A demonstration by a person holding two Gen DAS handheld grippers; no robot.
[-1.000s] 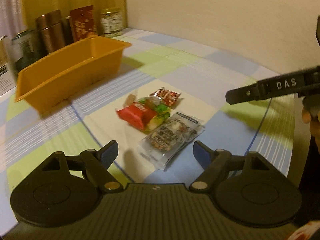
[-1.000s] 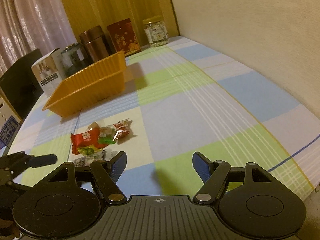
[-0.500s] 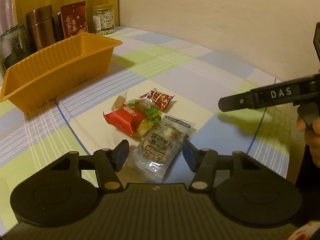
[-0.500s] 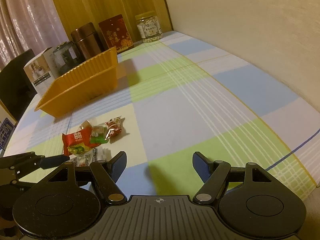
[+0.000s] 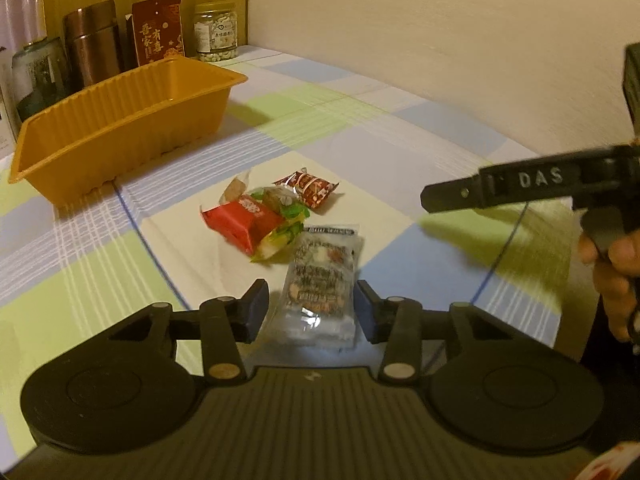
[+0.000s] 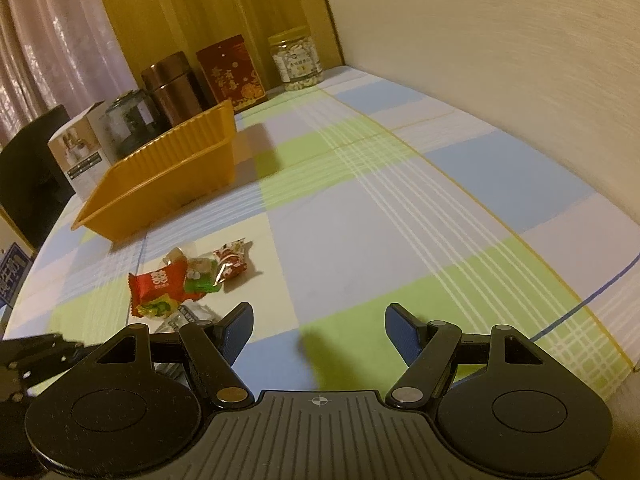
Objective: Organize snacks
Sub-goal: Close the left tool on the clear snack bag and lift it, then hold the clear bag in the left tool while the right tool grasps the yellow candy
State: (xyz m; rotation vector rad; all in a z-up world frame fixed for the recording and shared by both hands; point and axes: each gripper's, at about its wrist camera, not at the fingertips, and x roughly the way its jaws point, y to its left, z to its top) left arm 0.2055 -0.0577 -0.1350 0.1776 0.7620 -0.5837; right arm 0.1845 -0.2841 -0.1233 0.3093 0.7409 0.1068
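The left gripper (image 5: 311, 309) has its fingers spread on either side of the clear nut-mix packet (image 5: 320, 280), neither pad quite touching the film yet. This looks like the first pick: next the fingers need to pinch the packet's near end and lift it cleanly away from its neighbours. Just beyond the packet lie a red wrapped snack (image 5: 240, 222), a green candy (image 5: 290, 224) and a dark red candy (image 5: 308, 185), huddled together. The packet's print is too blurred to read. To the right of the packet, the right gripper (image 6: 319, 330) hovers over bare cloth, fingers wide apart and empty; its side reads "DAS". Further off, left of the packet, waits the orange tray (image 5: 120, 120), apparently empty. Behind it a red box (image 5: 158, 28) bears gold Chinese characters.
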